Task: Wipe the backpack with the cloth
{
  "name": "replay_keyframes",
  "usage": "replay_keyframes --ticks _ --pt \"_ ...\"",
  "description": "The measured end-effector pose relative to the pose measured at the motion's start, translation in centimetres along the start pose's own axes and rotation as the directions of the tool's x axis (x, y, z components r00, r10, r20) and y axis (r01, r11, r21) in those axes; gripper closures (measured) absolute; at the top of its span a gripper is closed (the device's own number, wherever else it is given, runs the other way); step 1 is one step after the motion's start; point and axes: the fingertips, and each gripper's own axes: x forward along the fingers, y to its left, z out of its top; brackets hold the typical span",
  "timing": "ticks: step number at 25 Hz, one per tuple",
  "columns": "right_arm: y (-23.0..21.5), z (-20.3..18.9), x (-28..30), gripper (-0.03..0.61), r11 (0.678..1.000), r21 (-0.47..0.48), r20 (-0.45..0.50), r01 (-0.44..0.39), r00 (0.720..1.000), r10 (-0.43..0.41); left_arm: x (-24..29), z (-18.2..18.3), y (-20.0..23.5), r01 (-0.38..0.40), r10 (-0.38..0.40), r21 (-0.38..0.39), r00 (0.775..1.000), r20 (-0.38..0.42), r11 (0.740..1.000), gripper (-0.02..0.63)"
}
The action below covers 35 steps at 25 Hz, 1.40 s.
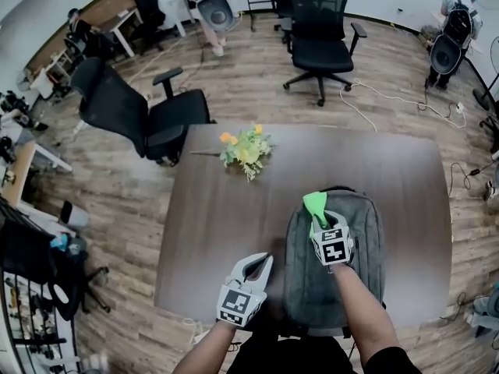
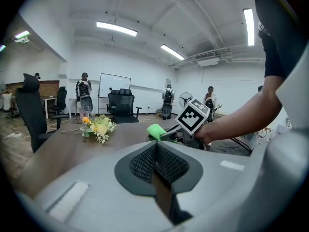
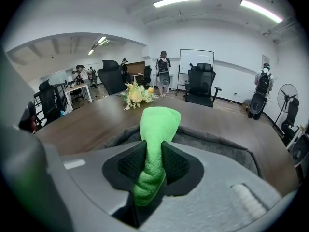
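Observation:
A grey backpack (image 1: 334,267) lies flat on the brown table (image 1: 218,216), near its front edge. My right gripper (image 1: 318,215) hangs over the pack's upper part, shut on a green cloth (image 1: 315,203) that sticks out past the jaws. In the right gripper view the cloth (image 3: 155,144) is pinched between the dark pads, with the backpack (image 3: 227,144) just beyond. My left gripper (image 1: 261,263) is shut with nothing in it, just left of the pack. From the left gripper view, the cloth (image 2: 155,131) and the right gripper's marker cube (image 2: 194,116) show ahead.
A bunch of yellow and green flowers (image 1: 245,149) lies on the table's far side. Black office chairs (image 1: 140,115) (image 1: 318,37) stand beyond the table on the wooden floor. Cables trail at the right (image 1: 390,100). Desks and people stand at the room's far end.

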Motion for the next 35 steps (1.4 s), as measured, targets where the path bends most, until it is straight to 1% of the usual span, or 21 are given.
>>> replay_keyframes --ticks 4,7,13,18,25,31,35 --pt "-1.6 -0.4 -0.1 0.486 0.998 -0.039 -0.03 0.046 0.998 -0.047 0.4 1.2 -0.6 0.022 -0.021 -0.018 1.0 0.02 1.0 0.594" --pt "-3.1 -0.7 -0.4 0.485 0.996 -0.051 -0.045 0.077 0.996 -0.079 1.0 2.1 -0.9 0.028 -0.028 -0.014 0.999 0.028 1.0 0.594" --pt "-6.2 -0.7 -1.0 0.485 0.989 -0.039 -0.063 0.14 0.988 -0.143 1.7 2.3 -1.2 0.04 -0.04 -0.003 0.999 0.012 0.999 0.594" --pt "-9.2 -1.4 -2.1 0.485 0.983 -0.021 -0.09 0.181 0.979 -0.183 2.4 1.7 -2.1 0.057 -0.058 0.059 0.998 0.011 0.997 0.594" --pt "-11.6 -1.7 -3.6 0.485 0.975 -0.009 -0.117 0.224 0.968 -0.223 3.0 2.0 -2.9 0.075 -0.076 0.061 0.997 0.013 0.995 0.594" --pt "-13.5 -2.7 -4.6 0.485 0.962 -0.028 -0.125 0.272 0.954 -0.273 3.3 1.7 -3.3 0.082 -0.083 0.058 0.997 0.011 0.995 0.594" --pt "-14.5 -3.4 -5.6 0.485 0.953 -0.071 -0.145 0.295 0.942 -0.303 3.4 1.6 -4.0 0.091 -0.092 0.061 0.996 0.005 0.994 0.594"
